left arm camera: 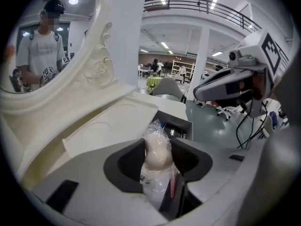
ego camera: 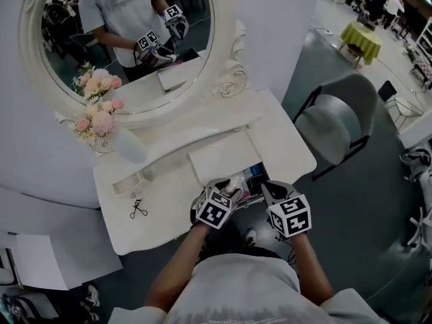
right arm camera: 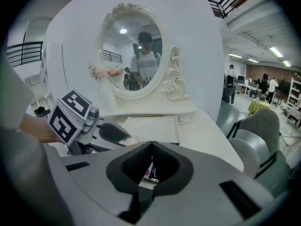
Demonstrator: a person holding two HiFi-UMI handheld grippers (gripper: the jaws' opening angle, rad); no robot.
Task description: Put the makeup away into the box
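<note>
My left gripper (ego camera: 226,189) is shut on a beige makeup sponge in a clear plastic wrapper (left arm camera: 157,152), which stands upright between the jaws. It hangs just over the open box (ego camera: 255,179) at the vanity's front edge; the box shows a dark inside (left arm camera: 178,126), and its white lid (ego camera: 223,157) lies flat behind it. To the right of the box is my right gripper (ego camera: 268,189), whose jaws meet at the tip (right arm camera: 150,146). Only a sliver of colourful box contents shows through the slit. The left gripper (right arm camera: 113,133) appears at the left of the right gripper view.
The white vanity table (ego camera: 283,140) carries an oval mirror (ego camera: 128,32), a vase of pink flowers (ego camera: 98,120) and an eyelash curler (ego camera: 138,210) at the front left. A grey chair (ego camera: 337,120) stands to the right of the table.
</note>
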